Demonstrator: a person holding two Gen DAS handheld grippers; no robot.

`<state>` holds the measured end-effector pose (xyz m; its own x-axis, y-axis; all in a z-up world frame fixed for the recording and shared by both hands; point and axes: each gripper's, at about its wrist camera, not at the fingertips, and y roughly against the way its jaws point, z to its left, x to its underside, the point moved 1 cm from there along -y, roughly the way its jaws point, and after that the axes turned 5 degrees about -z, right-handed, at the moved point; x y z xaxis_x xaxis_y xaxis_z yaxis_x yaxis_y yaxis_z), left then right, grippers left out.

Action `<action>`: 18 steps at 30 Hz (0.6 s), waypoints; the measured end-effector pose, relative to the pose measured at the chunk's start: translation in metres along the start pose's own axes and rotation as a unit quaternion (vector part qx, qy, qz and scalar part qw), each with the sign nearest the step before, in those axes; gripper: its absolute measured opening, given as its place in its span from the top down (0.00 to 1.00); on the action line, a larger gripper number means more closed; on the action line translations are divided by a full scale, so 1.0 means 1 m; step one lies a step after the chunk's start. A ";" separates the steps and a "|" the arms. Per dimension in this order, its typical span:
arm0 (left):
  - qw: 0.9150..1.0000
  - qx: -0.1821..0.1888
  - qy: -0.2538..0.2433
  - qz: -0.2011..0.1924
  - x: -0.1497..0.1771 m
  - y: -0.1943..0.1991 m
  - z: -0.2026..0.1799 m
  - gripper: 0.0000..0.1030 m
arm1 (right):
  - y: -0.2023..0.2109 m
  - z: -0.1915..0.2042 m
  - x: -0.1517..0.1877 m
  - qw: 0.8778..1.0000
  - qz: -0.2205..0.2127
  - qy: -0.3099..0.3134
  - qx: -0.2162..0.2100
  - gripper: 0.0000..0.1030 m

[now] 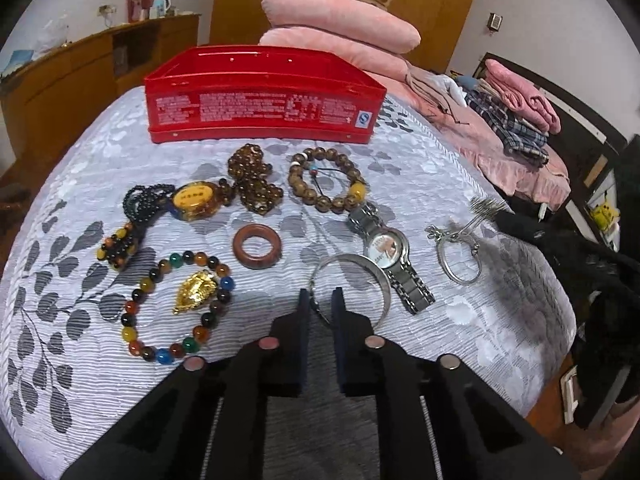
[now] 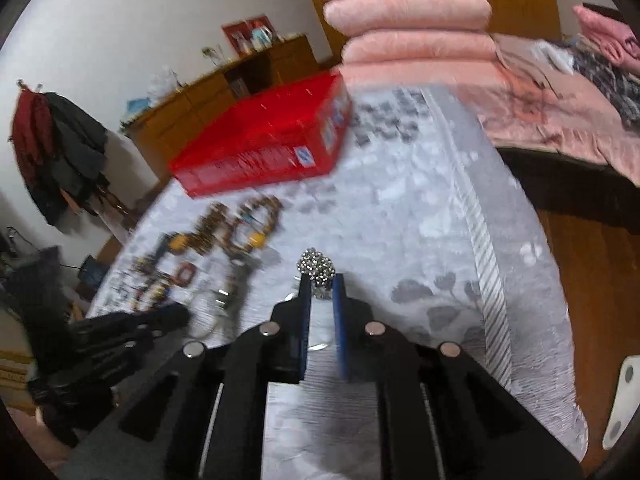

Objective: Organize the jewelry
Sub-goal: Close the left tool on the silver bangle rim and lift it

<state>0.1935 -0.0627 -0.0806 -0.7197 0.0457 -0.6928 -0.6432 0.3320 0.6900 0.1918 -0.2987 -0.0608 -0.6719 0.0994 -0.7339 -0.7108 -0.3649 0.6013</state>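
While your right gripper (image 2: 320, 280) pinches a sparkly silver charm (image 2: 316, 266), most jewelry lies outside the red tin (image 1: 260, 92) at upper center; left gripper (image 1: 320, 300) clamps the silver bangle (image 1: 352, 280).

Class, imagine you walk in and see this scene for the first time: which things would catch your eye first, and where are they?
The bright red tin at the back of the grey leaf-patterned bedspread stands out first, with stacked pink quilts behind it. In front lies a spread of jewelry: a multicoloured bead bracelet at front left and a silver watch to its right. The right gripper pinches a sparkly silver bead cluster.
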 end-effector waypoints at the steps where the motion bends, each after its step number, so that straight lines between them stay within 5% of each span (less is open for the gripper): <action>1: 1.000 0.000 0.001 -0.002 0.000 0.001 0.001 0.91 | 0.006 0.002 -0.003 1.000 -0.008 0.000 -0.008 0.91; 7: 1.000 0.002 -0.004 -0.024 -0.004 0.015 0.001 0.94 | 0.031 0.013 -0.016 0.998 -0.047 0.003 -0.040 0.91; 13: 1.000 0.008 -0.011 -0.027 -0.002 0.023 0.001 0.94 | 0.030 0.014 -0.016 0.999 -0.044 0.004 -0.025 0.91; 15: 1.000 0.008 -0.013 -0.022 0.000 0.023 0.000 0.91 | 0.027 0.013 -0.013 0.999 -0.039 0.004 -0.021 0.91; 18: 1.000 0.013 -0.014 -0.016 0.003 0.022 -0.004 0.70 | 0.024 0.013 -0.011 0.999 -0.035 0.007 -0.016 0.91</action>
<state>0.1763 -0.0595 -0.0669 -0.6905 0.0607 -0.7207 -0.6588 0.3587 0.6614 0.1787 -0.2963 -0.0341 -0.6176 0.1138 -0.7782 -0.7493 -0.3861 0.5381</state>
